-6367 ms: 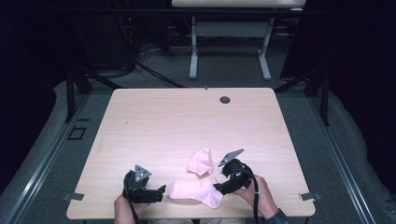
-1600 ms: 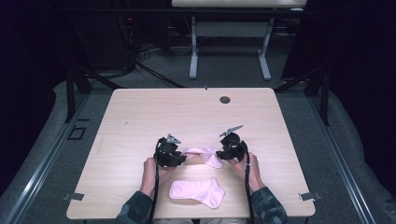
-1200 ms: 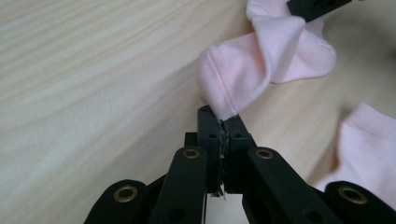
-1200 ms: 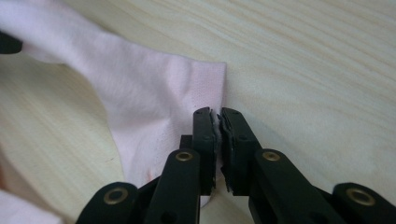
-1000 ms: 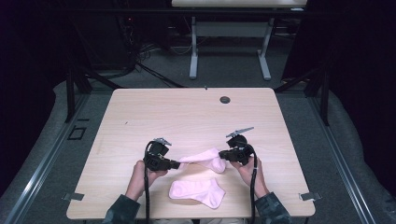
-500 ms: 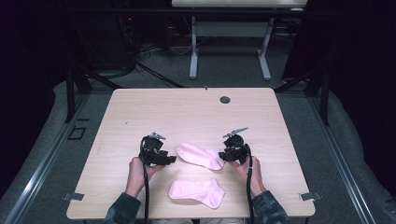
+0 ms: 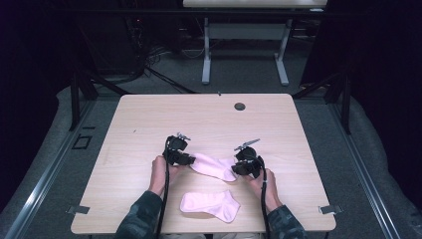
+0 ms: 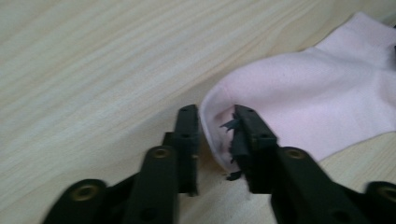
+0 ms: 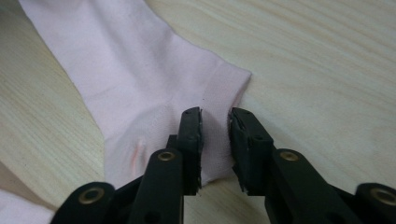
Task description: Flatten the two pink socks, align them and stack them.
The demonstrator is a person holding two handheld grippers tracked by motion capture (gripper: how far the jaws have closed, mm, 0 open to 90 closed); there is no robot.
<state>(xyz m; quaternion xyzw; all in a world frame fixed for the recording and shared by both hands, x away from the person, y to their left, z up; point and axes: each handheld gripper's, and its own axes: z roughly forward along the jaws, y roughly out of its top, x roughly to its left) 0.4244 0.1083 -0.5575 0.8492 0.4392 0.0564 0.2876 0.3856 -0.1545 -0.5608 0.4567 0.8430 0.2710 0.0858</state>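
Lying flat across the table (image 7: 149,119), the upper pink sock (image 7: 214,167) runs its long axis straight from the left gripper (image 7: 185,159) to the right gripper (image 7: 239,168), one at each end. Both pairs of jaws have just been closing and stand narrowly apart, astride the cloth's edge without pinching it. A second sock (image 7: 209,205) lies nearer the person.

left gripper (image 8: 217,135) jaws have just been closing, narrow gap now, with the rounded end of the pink sock (image 8: 303,98) sitting between them on the wooden table (image 8: 93,60).
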